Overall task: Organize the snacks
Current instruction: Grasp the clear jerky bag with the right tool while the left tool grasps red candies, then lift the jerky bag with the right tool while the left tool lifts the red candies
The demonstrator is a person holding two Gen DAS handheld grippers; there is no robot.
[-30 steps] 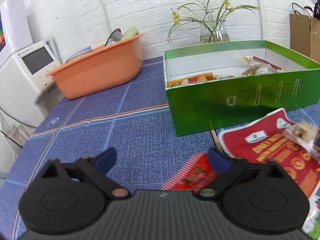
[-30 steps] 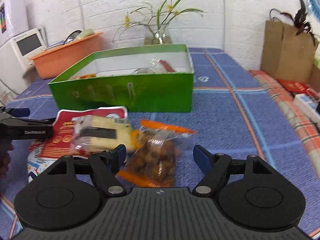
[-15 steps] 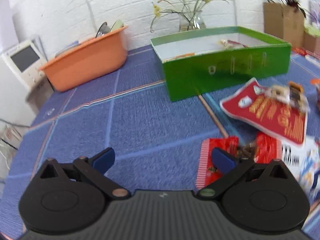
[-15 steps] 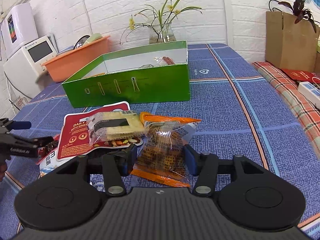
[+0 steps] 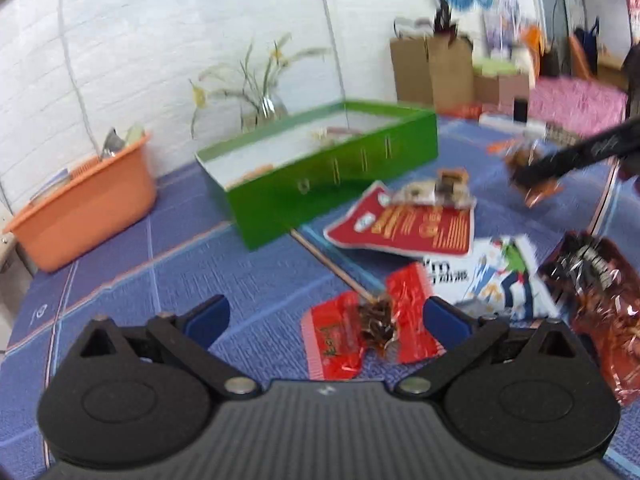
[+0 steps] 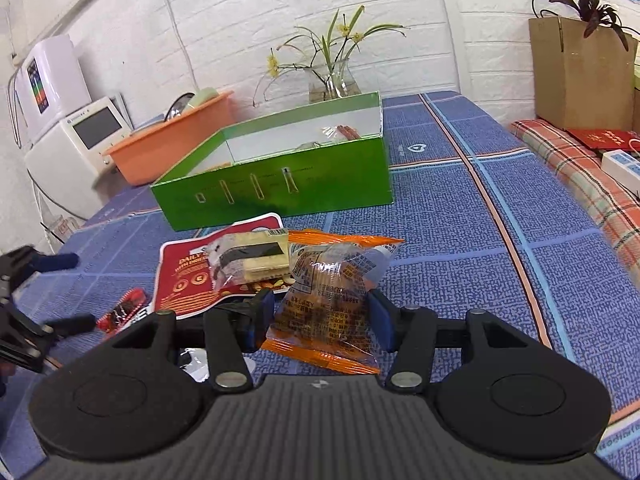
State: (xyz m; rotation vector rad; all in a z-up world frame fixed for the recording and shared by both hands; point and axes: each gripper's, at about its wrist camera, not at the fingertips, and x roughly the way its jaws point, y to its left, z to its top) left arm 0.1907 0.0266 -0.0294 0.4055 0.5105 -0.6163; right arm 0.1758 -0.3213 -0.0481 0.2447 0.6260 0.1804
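Half a second ago the right gripper (image 6: 322, 322) had its blue fingers (image 6: 262, 312) a bit away from the clear snack bag with orange ends (image 6: 332, 298). Now the fingers have closed in and squeeze the bag from both sides, and the bag looks a little lifted. The bag stands nearly upright between the fingers, its long way running from the orange strip near the camera up to the orange strip far away, toward the green box (image 6: 280, 188).

The left gripper (image 5: 325, 316) has swung to the right since then, so more snacks show. Its fingers (image 5: 208, 316) are spread wide with nothing between them. Just in front of it lies a shiny red wrapper (image 5: 372, 330), flat on the blue cloth (image 5: 240, 280) (crumpled in the middle), its long way going across from left to right.

Farther off lies a big red pouch (image 5: 404, 228) with a clear cracker pack (image 5: 436, 192) on top of it, both near the green box. A white and blue bag (image 5: 504, 276) and a dark brown bag (image 5: 592, 292) lie to the right. An orange tub (image 5: 84, 216) sits by the wall.
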